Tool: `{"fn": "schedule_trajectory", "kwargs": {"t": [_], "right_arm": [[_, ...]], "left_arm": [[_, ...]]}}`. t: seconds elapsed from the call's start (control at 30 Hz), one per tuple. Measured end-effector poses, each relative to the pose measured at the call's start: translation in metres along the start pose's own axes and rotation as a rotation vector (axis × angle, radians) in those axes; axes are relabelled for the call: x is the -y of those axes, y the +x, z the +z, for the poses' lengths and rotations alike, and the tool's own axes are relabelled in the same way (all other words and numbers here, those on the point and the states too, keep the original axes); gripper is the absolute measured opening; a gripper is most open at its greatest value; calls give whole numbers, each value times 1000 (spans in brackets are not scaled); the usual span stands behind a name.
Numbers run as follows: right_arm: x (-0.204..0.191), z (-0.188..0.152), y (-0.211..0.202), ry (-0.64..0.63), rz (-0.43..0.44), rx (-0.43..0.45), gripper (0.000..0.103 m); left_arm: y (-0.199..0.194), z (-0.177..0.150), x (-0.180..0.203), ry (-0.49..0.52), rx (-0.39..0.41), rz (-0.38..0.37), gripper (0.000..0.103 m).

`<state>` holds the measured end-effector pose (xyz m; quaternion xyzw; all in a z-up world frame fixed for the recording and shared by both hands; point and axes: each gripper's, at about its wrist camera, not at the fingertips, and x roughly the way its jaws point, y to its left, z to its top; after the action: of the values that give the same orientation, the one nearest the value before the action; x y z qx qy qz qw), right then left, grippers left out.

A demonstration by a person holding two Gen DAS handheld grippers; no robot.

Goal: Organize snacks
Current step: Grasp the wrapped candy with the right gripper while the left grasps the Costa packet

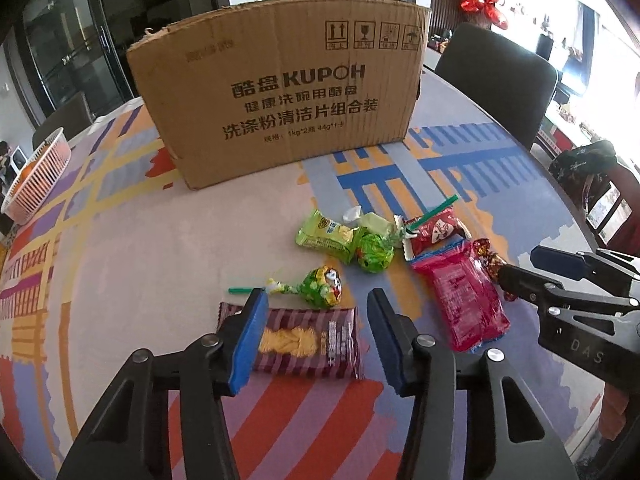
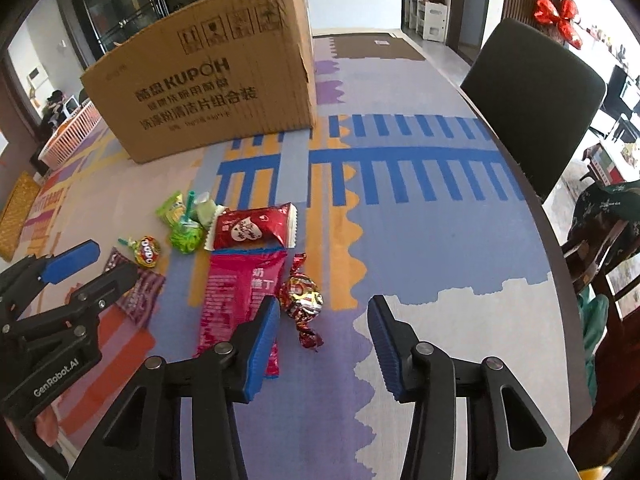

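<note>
In the left wrist view my left gripper stands open low over a purple striped snack packet, one finger on each side, pads not pressing. Just beyond lie a green lollipop, green packets, a red heart packet and a pink packet. In the right wrist view my right gripper is open around a foil-wrapped candy near its left finger, without touching it. The pink packet lies partly under that finger. An open cardboard box stands behind the snacks.
A white basket holding oranges sits at the table's far left. A dark chair stands at the table's right edge, and a second chair draped in dark cloth is nearer. Each gripper shows in the other's view: left gripper, right gripper.
</note>
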<state>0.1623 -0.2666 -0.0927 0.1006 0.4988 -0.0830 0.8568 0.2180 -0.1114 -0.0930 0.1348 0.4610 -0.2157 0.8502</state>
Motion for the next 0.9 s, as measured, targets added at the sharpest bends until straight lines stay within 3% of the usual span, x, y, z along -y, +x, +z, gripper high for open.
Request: {"fn": "schedule_trajectory", "kwargs": {"t": [0.43,0.57,0.67,0.8,0.9], "right_arm": [[5,8,19,14,29,-24,40],[5,9,19,11,26,-21,31],[4,8,20,9,24,-19,23],[2,8,19,5,32,-21,23],[1,7,16,4,35,-17,22]], "left_arm": [[27,10,4,-7,-34,-13,37],[26,9,4,-12,-19,-3,26],[24,9,2,-23,-17,-32,24],[21,8,1,-30,-14,-45,23],[13,8,0,-35,8,-43,9]]}}
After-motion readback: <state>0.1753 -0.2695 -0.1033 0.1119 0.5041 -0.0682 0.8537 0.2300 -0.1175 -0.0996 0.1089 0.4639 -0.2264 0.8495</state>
